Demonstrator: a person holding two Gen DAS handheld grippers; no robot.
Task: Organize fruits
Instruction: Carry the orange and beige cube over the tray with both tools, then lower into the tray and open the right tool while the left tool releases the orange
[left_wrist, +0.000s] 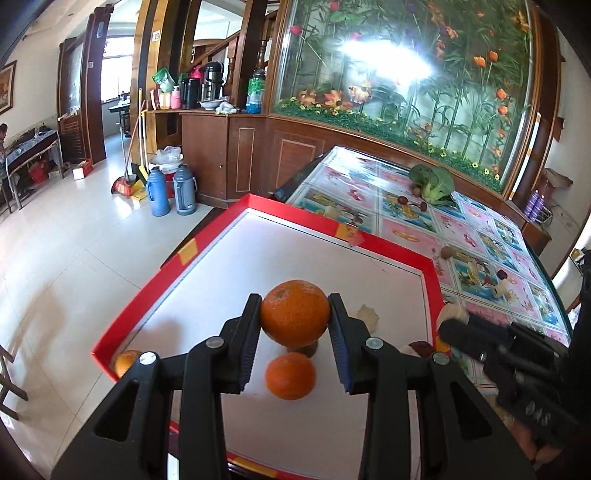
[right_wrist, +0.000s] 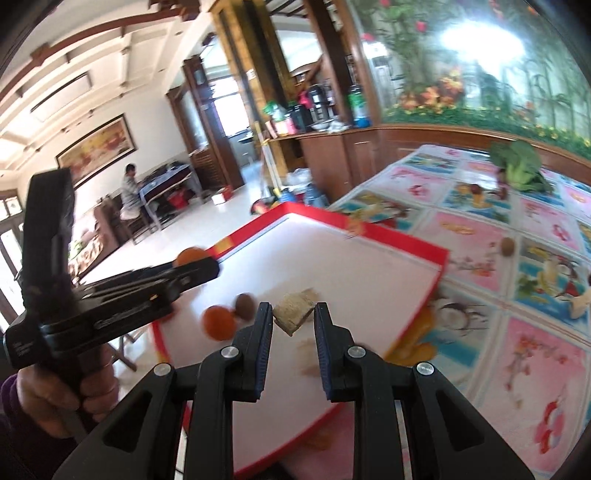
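With the left gripper (left_wrist: 294, 320) pinching an orange (left_wrist: 294, 313) over the red tray (left_wrist: 391, 252) and the right gripper (right_wrist: 293, 318) pinching a tan chunk (right_wrist: 294, 310), either could slip and roll away if released too high.

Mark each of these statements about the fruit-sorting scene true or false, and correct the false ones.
1. The left gripper grips an orange. True.
2. The right gripper holds a banana. False: its jaws hold a pale tan chunk.
3. The tray has a red rim. True.
4. No orange lies inside the tray. False: a smaller orange rests on its white floor.
5. Leafy greens lie on the patterned tablecloth. True.
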